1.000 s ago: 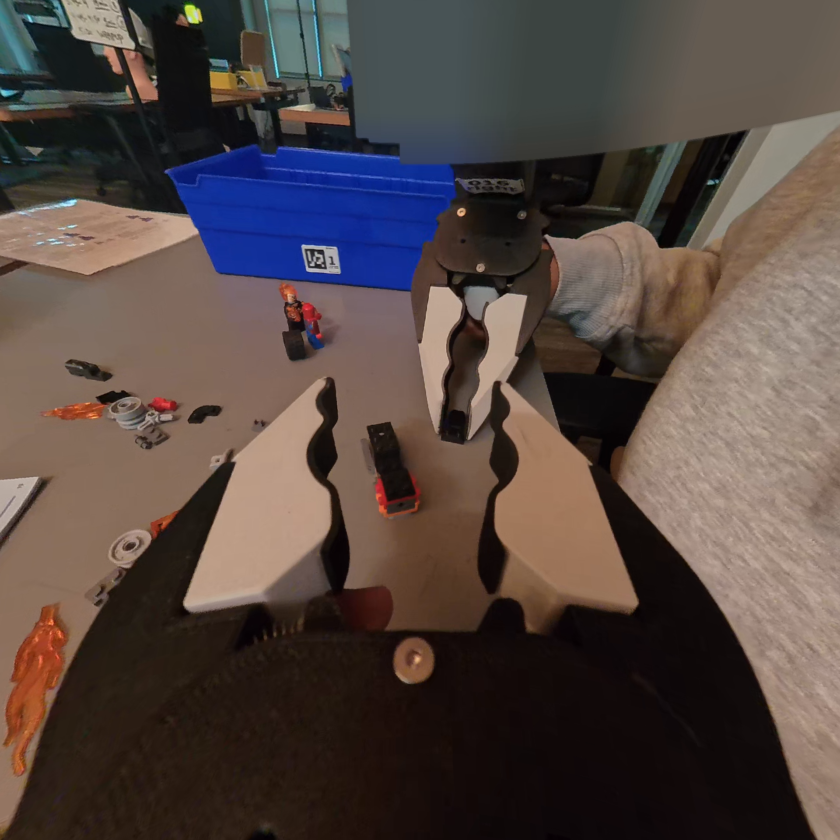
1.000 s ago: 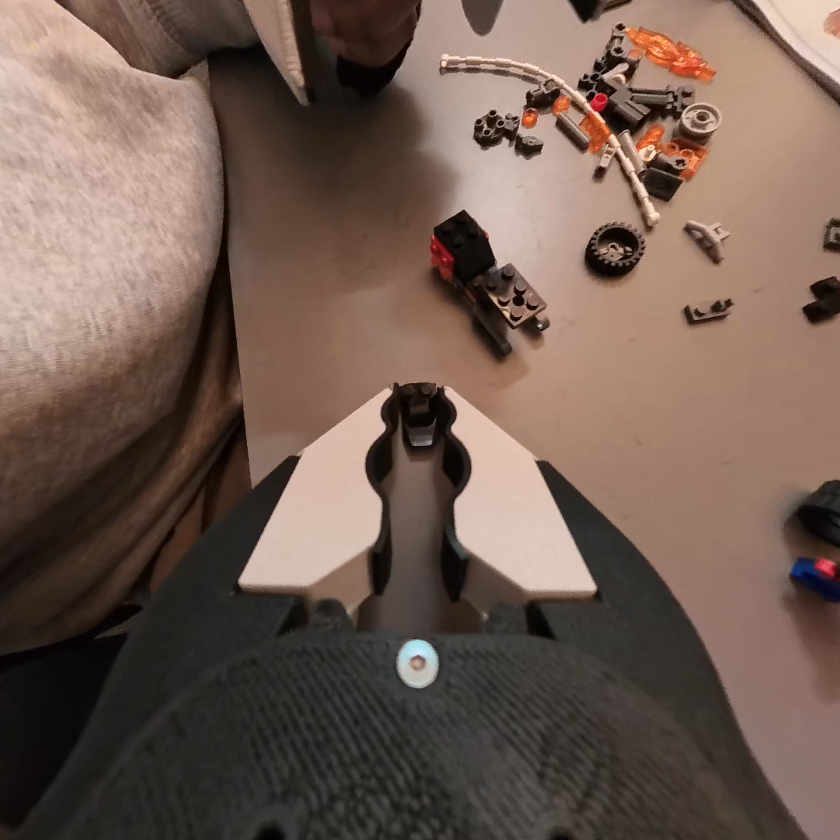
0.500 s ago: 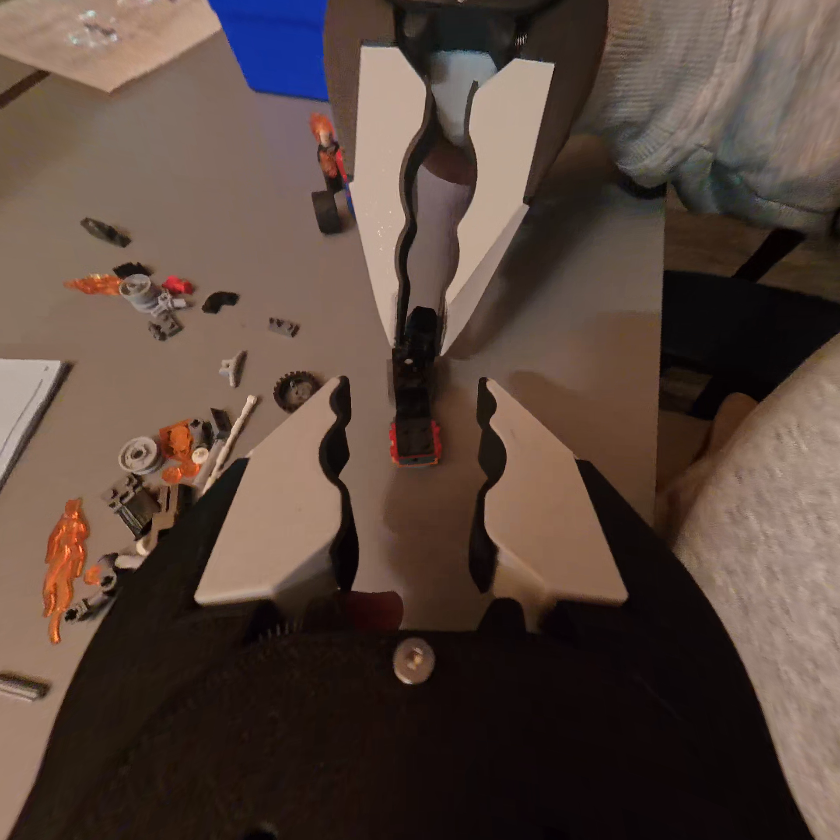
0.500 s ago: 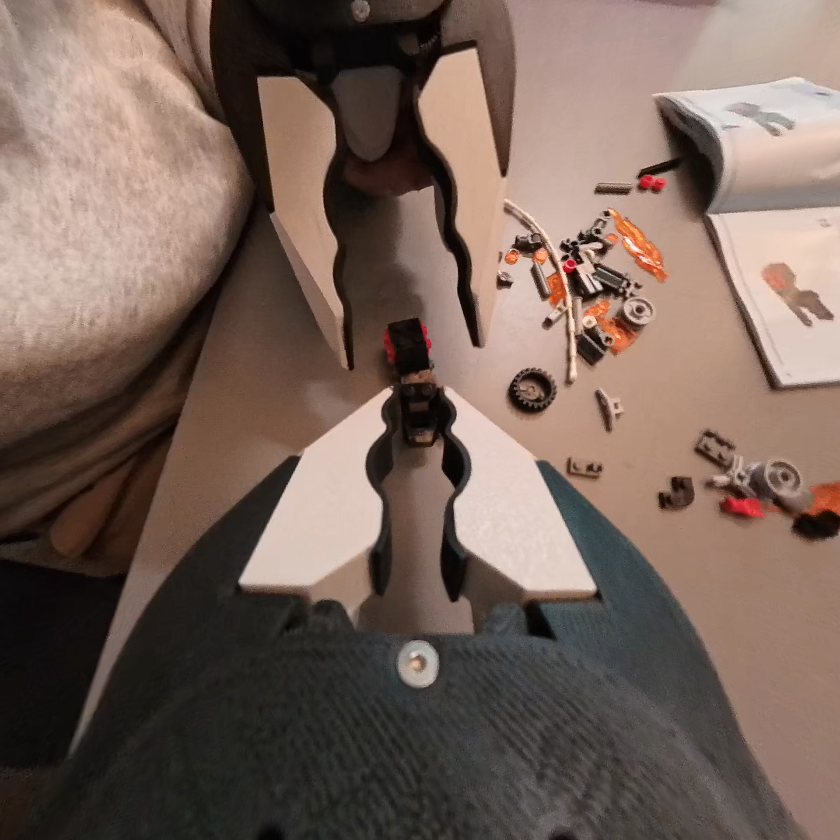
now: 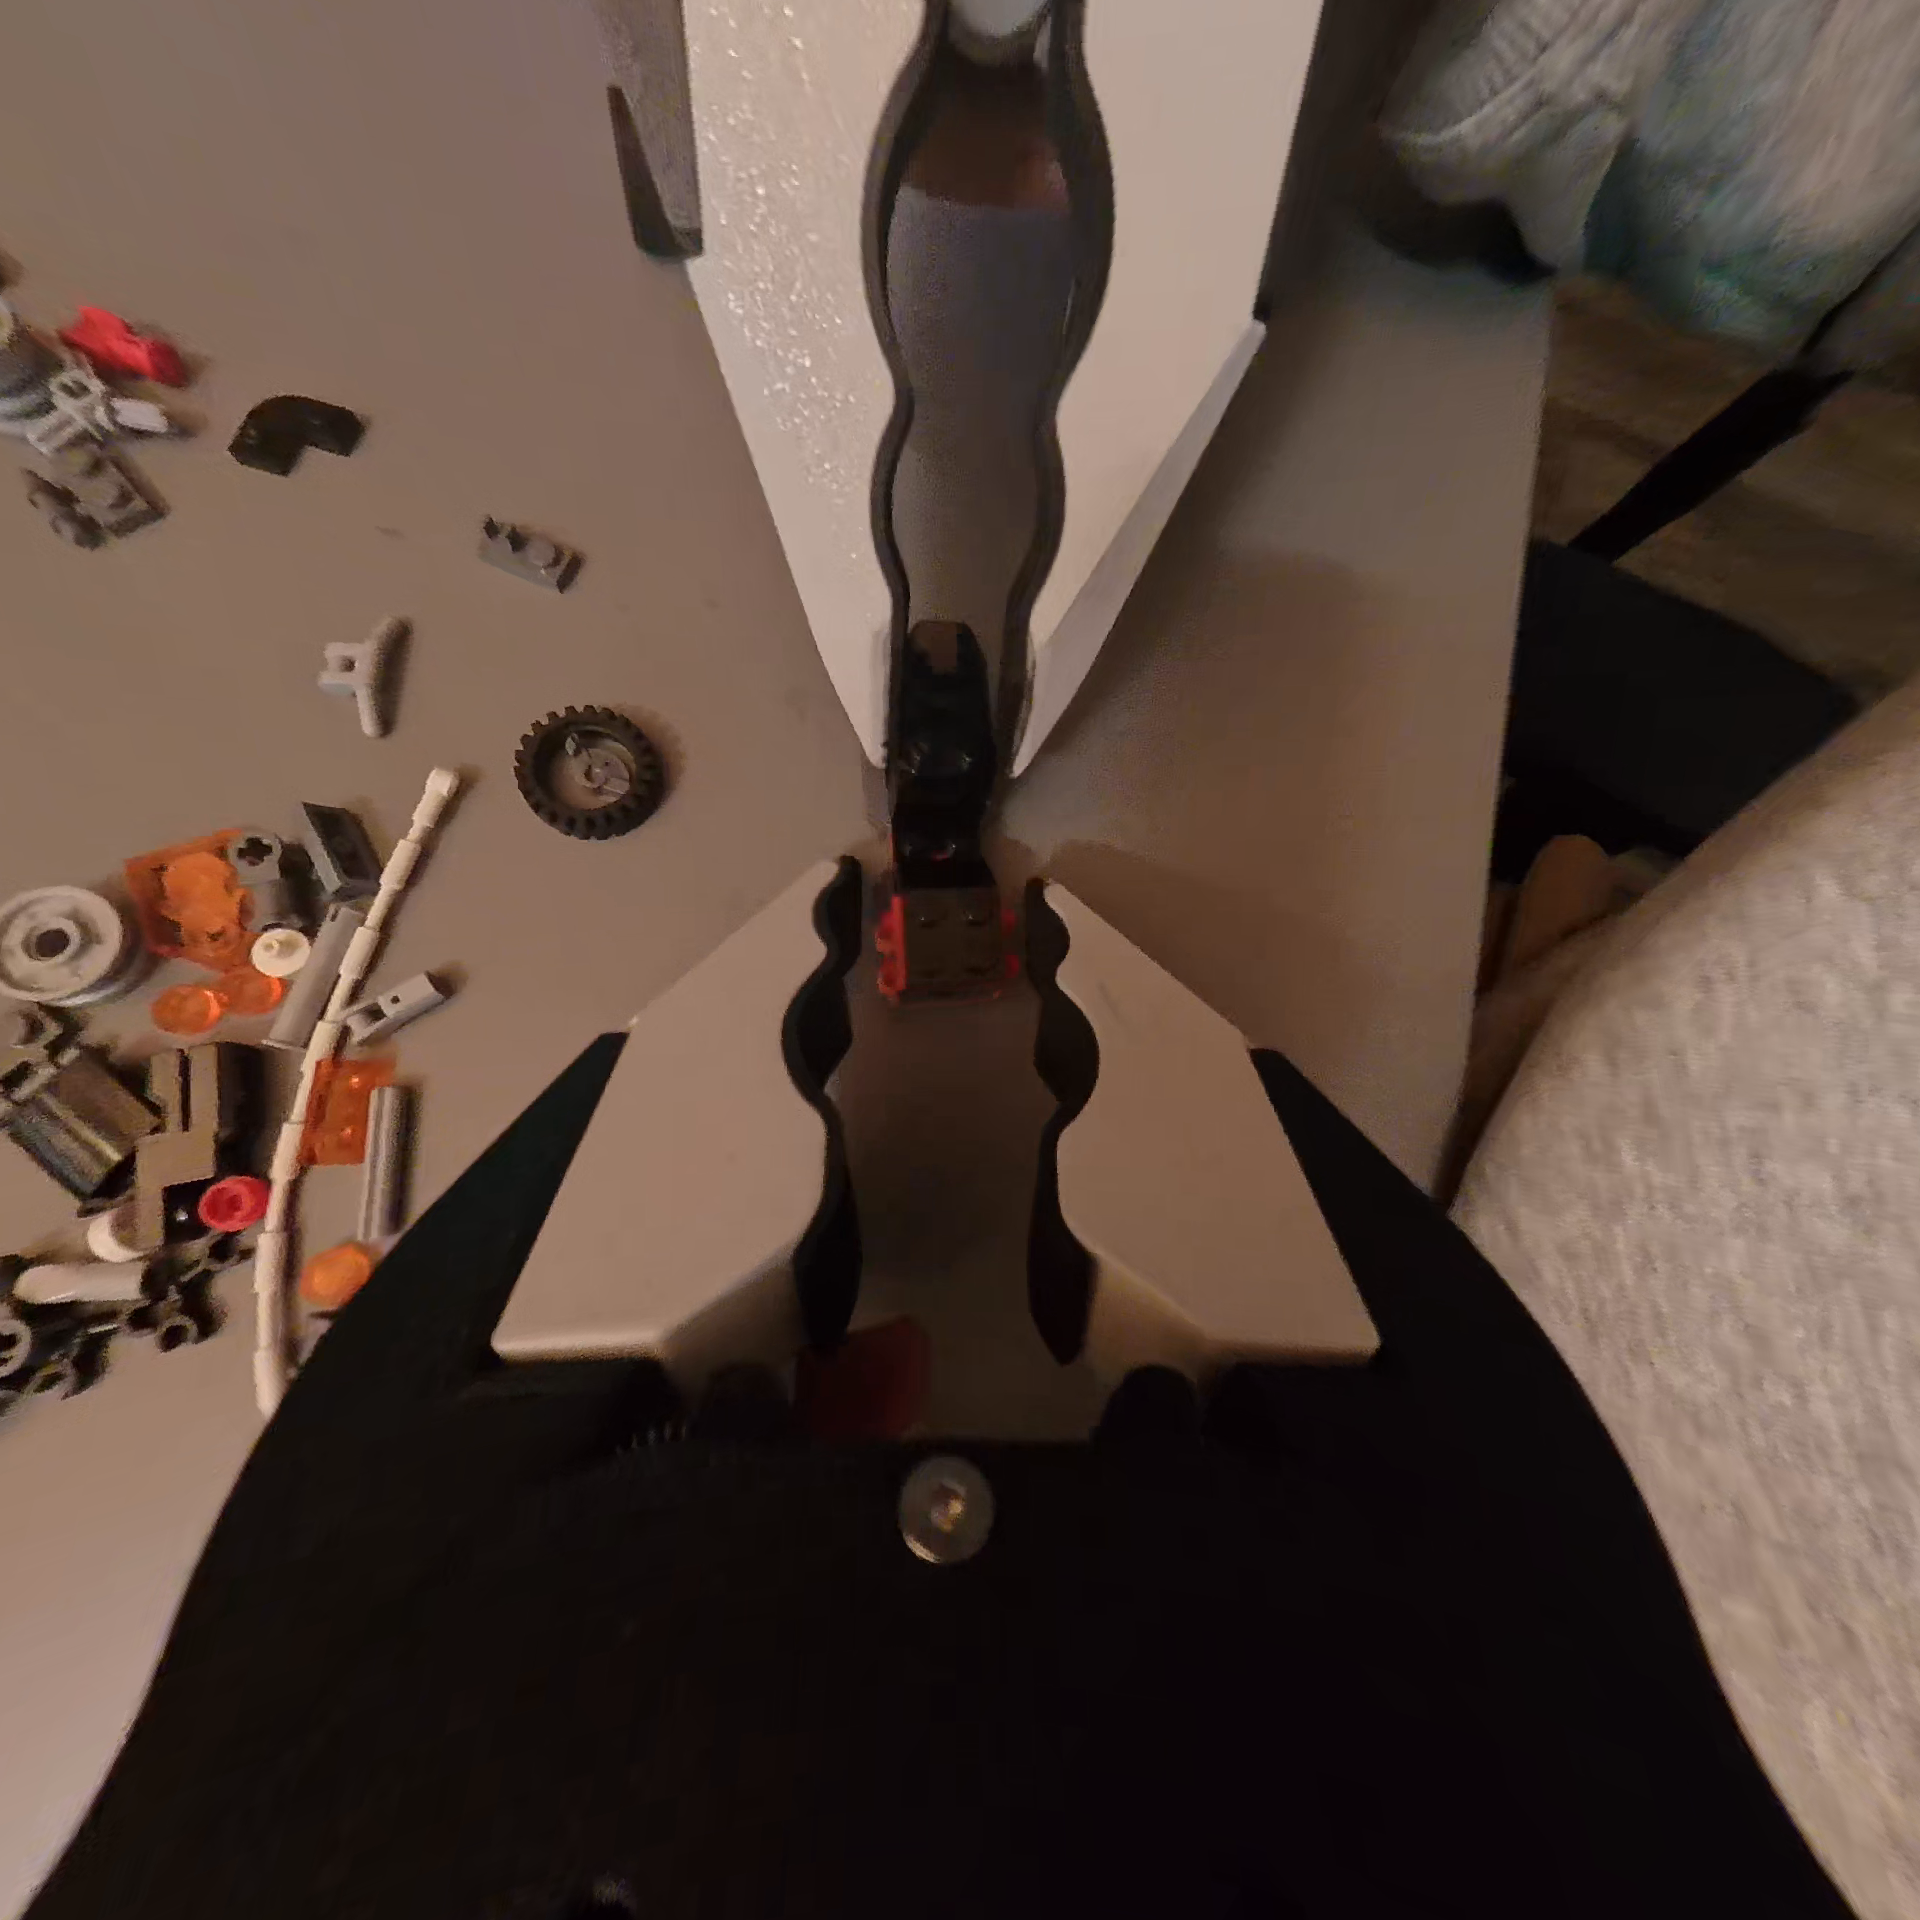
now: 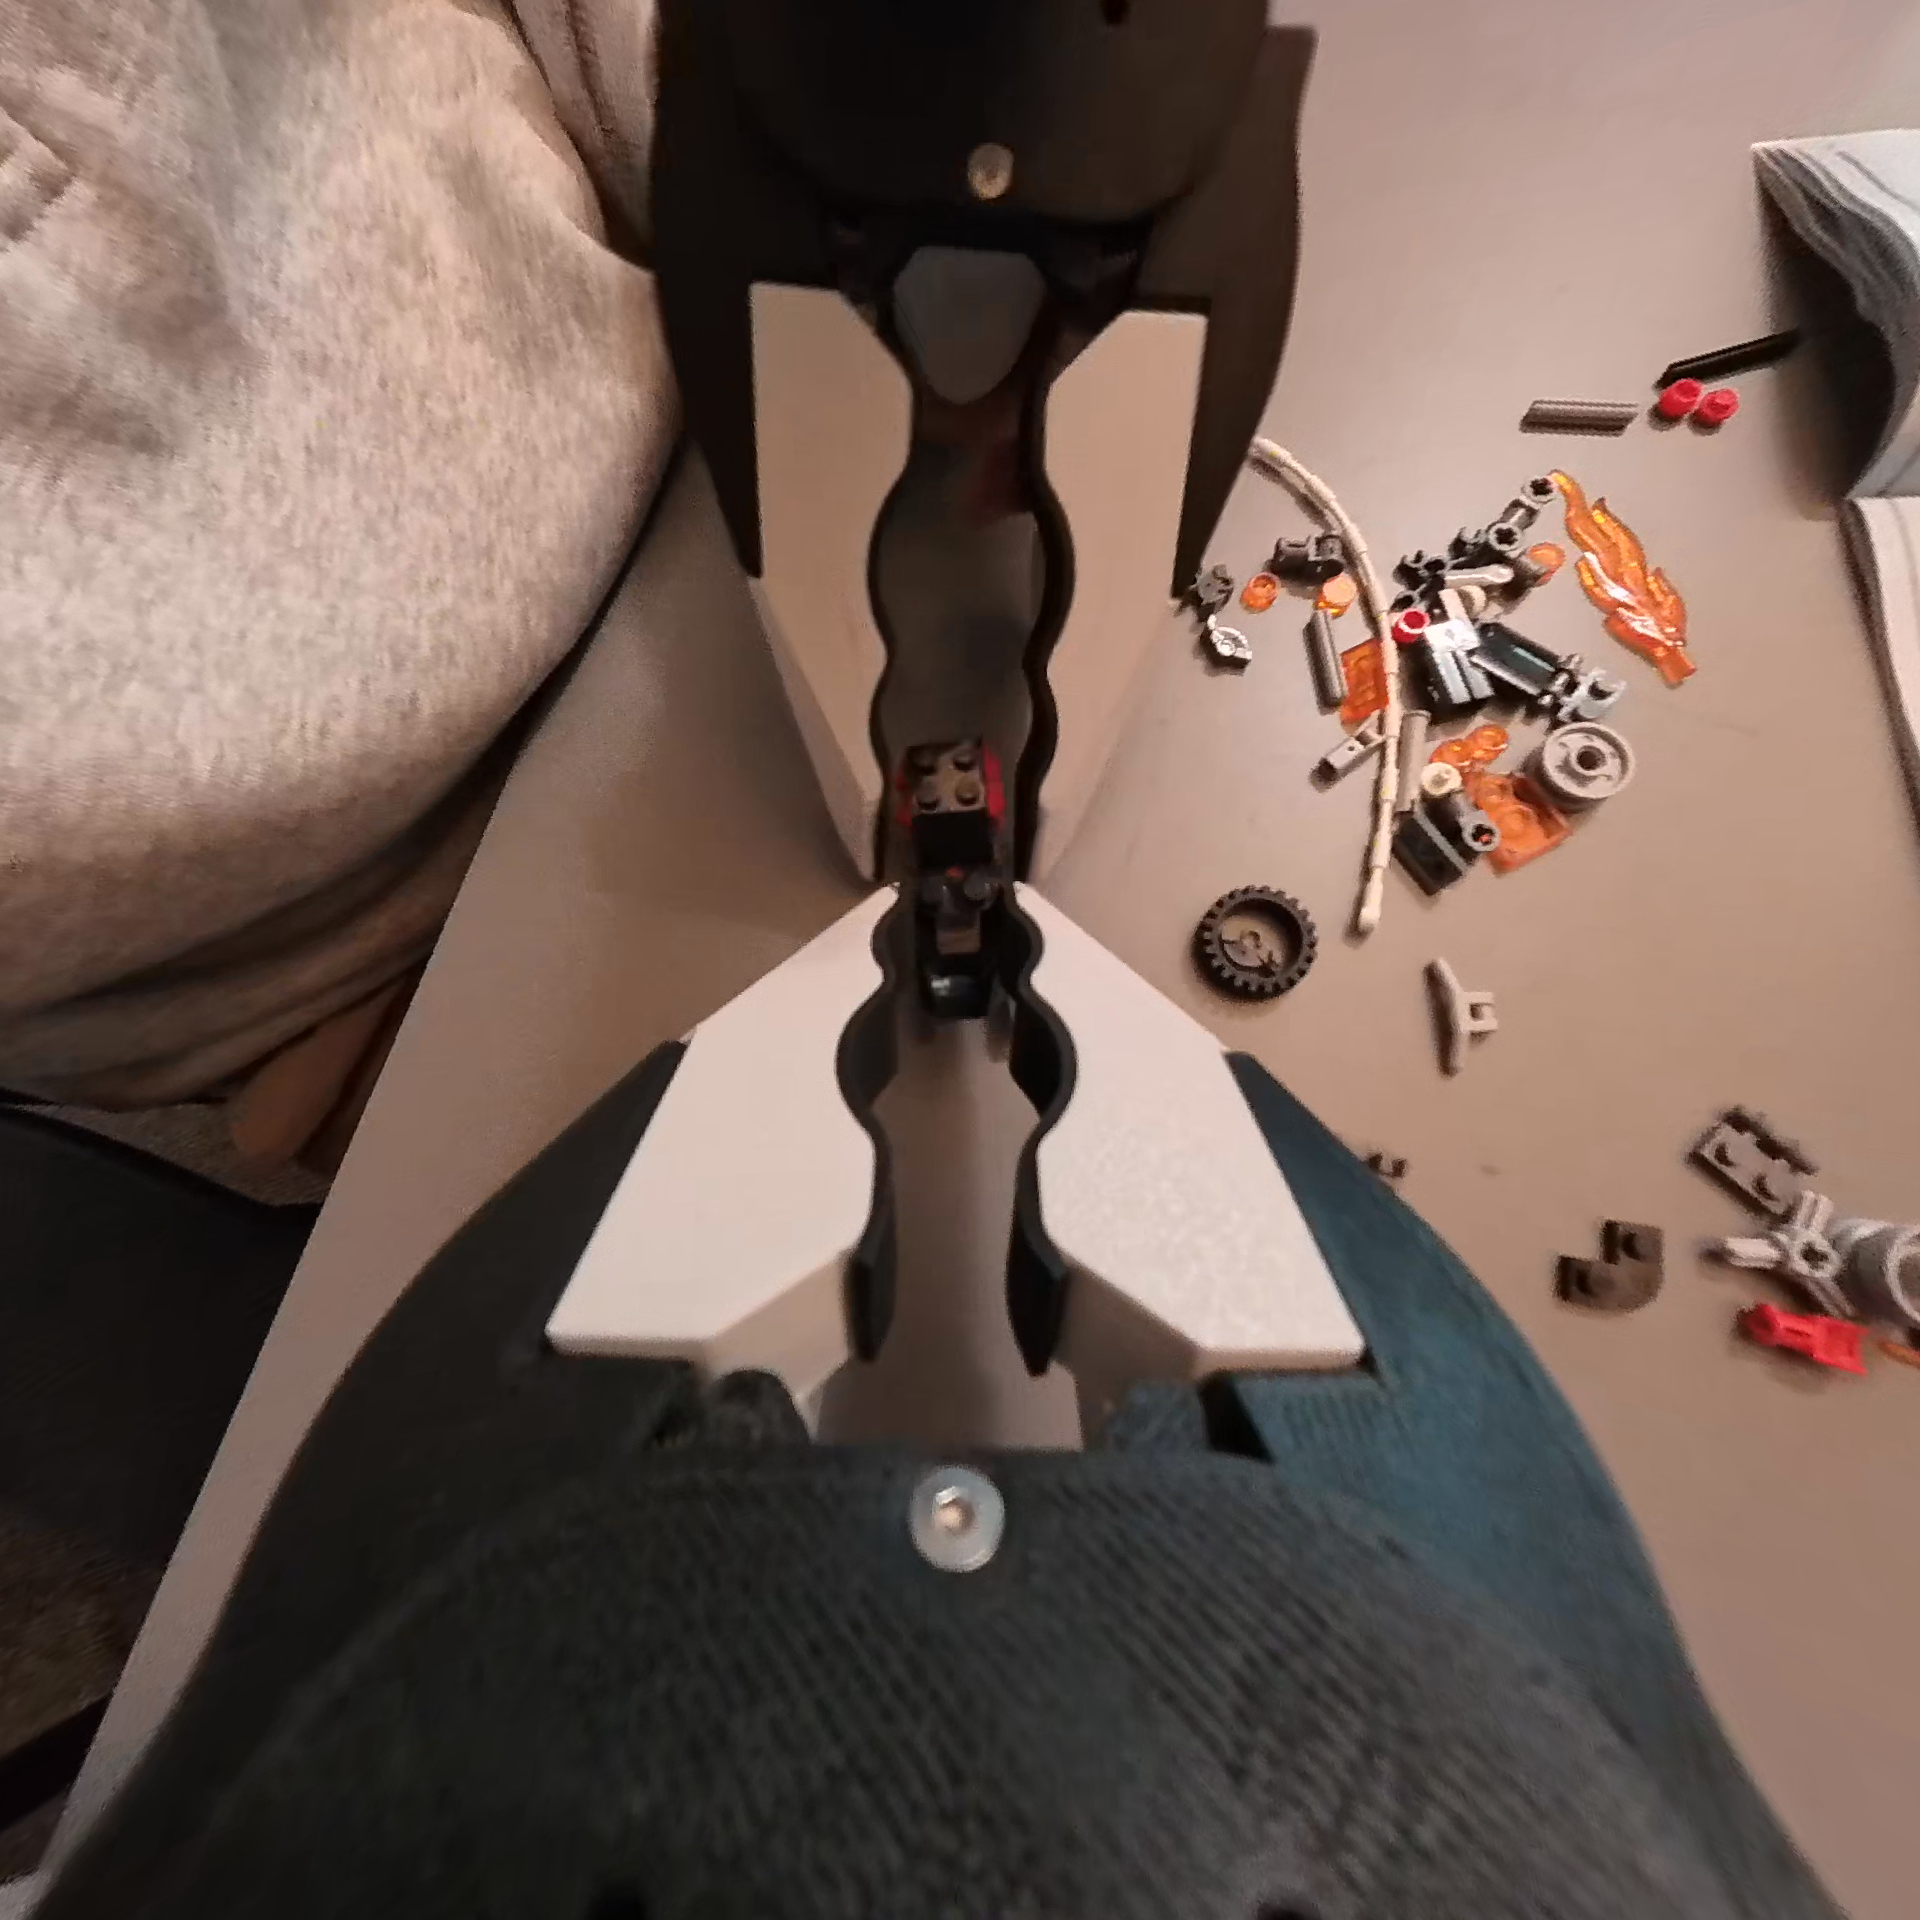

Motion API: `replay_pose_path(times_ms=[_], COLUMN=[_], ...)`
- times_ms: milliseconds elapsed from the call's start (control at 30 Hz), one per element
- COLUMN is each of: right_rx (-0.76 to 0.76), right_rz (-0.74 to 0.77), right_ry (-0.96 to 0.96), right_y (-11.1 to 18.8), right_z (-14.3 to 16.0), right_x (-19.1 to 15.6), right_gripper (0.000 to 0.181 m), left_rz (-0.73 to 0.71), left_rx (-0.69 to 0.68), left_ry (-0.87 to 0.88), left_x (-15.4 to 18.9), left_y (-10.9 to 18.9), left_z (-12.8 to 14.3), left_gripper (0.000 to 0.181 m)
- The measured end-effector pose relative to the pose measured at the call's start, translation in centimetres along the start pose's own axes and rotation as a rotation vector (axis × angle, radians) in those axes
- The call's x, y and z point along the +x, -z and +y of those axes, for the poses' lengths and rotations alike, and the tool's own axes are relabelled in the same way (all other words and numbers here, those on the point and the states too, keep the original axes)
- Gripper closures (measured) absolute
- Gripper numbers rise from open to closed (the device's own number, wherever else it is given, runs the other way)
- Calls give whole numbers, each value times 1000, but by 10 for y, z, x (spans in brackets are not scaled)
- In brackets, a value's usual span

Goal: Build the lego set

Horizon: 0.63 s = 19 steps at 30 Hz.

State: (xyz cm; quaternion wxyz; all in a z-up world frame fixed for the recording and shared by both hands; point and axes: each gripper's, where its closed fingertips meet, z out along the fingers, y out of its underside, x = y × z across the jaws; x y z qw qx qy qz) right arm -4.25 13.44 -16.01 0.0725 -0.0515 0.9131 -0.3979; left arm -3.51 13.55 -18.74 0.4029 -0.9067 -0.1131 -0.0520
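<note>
Both grippers have closed in tip to tip: left gripper now flanks the black-red lego build near the table edge, jaws apart; right gripper stays clamped on a small black piece against it

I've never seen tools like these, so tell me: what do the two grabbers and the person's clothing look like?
Each grabber has a black, textured plastic body with a silver screw in the middle, and two pale wedge-shaped fingers lined with wavy black pads: the left gripper and the right gripper look alike. No cables show. The person wears a light grey fleecy sweatshirt.
</note>
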Motion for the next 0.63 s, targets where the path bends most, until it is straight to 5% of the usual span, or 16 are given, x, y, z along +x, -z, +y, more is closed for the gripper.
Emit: replay_pose_path(times_ms=[633], right_rx=[44], right_rz=[-9], right_ry=[-29], right_y=[1], right_z=[-1], right_x=[-2], right_gripper=[167], left_rz=[39], left_rx=[6], left_ry=[41], left_x=[0], left_y=[0], left_z=[0], left_gripper=[157])
